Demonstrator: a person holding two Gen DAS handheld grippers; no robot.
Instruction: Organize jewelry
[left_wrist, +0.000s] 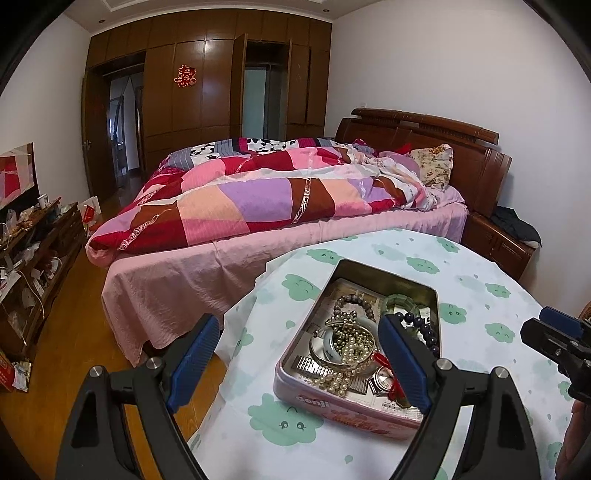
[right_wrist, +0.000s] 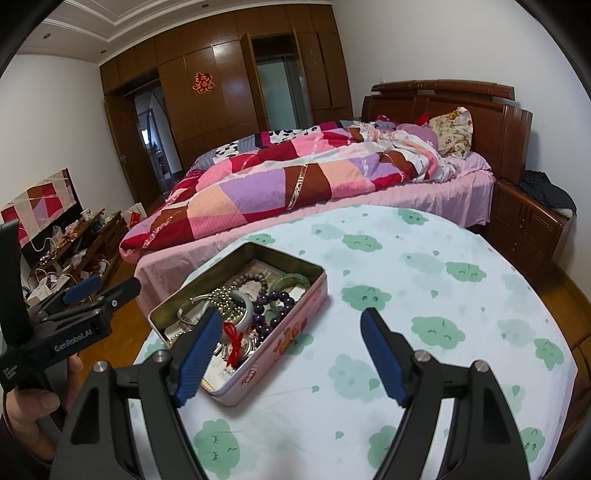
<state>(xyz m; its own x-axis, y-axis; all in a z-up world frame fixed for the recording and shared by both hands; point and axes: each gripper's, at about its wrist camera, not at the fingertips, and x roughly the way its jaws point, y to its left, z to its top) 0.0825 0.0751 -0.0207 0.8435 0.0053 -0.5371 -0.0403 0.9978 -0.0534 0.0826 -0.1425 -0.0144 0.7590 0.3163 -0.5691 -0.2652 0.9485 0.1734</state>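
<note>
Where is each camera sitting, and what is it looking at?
Left wrist: rides the open left hand-held gripper, looking down over the pink metal jewelry tin toward the bed; right hand-held gripper at right edge.
Right wrist: rides the open right hand-held gripper, tin left of centre; person's hand shows.
Shared: tin, cloud-print tablecloth, patchwork quilt.

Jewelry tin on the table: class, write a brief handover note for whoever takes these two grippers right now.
Left gripper: open, empty, at the tin's left end.
Right gripper: open, empty, over the tablecloth beside the tin.
Tin: lidless, holding a tangle: pearl necklace, dark bead bracelet, green bangle, watch.
Done: nothing taken out.
Left: all sorting.
</note>
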